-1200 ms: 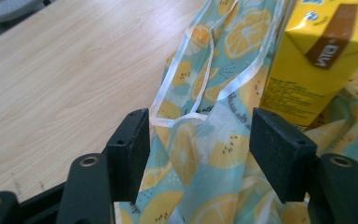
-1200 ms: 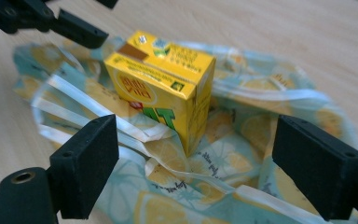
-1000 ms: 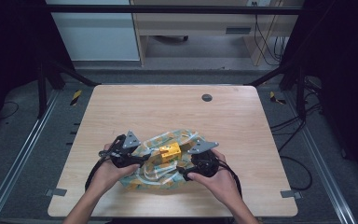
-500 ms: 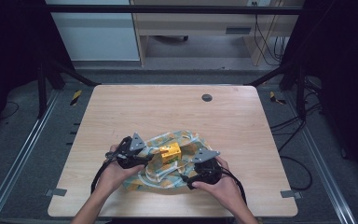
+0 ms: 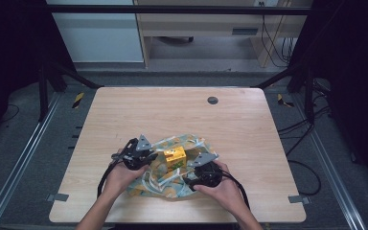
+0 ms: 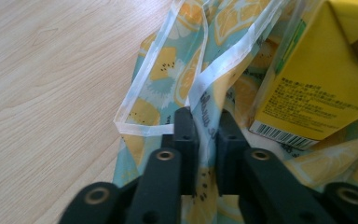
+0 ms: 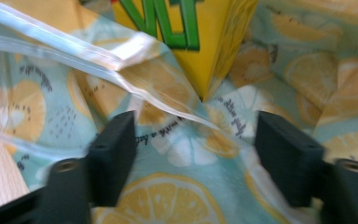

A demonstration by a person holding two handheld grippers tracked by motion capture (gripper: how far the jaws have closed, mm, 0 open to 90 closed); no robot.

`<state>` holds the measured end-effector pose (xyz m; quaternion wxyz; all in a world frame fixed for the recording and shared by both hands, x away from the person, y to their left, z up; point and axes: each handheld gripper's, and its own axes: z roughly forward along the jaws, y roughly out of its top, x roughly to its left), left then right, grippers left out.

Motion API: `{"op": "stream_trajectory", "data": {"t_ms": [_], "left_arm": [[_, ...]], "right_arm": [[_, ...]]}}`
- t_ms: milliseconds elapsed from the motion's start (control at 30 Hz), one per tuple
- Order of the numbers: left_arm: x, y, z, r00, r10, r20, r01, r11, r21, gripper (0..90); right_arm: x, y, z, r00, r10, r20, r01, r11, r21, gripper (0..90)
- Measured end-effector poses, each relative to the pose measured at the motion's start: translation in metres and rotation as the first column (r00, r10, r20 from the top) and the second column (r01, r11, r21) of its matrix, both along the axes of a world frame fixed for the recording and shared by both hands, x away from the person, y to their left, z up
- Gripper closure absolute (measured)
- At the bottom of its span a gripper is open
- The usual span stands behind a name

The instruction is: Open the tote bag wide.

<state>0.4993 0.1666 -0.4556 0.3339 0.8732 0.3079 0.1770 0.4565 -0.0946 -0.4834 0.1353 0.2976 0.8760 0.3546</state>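
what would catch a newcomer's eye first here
The fruit-print bag, teal with lemon slices, lies crumpled at the near middle of the wooden table, with a bright yellow carton standing on it. The left gripper has just closed its jaws on the bag's edge; the right gripper hovers open over it.

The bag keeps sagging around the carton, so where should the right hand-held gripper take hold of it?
Grip the bag's white-edged rim just ahead of the right hand-held gripper, coming level from the person's side: that flap stands free of the yellow carton, thin enough to pinch.
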Motion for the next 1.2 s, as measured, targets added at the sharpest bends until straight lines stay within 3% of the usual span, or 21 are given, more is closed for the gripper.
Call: {"op": "stream_trajectory", "data": {"t_ms": [333,500,633,833,1200], "left_arm": [[0.002,0.008,0.008,0.9981,0.054,0.031,-0.052,0.9974,-0.05,88.0],[0.008,0.017,0.012,0.9924,0.114,0.046,-0.11,0.9894,-0.095,87.7],[0.012,0.023,0.014,0.9875,0.147,0.058,-0.14,0.9834,-0.116,87.8],[0.017,0.026,0.012,0.986,0.16,0.046,-0.154,0.9819,-0.11,88.1],[0.033,0.025,-0.003,0.9869,0.161,-0.009,-0.161,0.9861,-0.039,88.8]], "right_arm": [[-0.008,-0.01,-0.002,0.999,0.04,-0.022,-0.041,0.998,-0.053,72.2],[-0.009,-0.018,0.002,0.9982,0.054,-0.027,-0.054,0.998,-0.033,88.0],[-0.009,-0.028,0.006,0.9991,0.038,-0.021,-0.039,0.999,-0.024,89.5],[-0.011,-0.045,0.007,0.9998,0.008,-0.02,-0.008,1.0,-0.014,89.8],[-0.01,-0.063,0.002,0.9984,-0.037,-0.042,0.037,0.999,-0.002,90.0]]}}
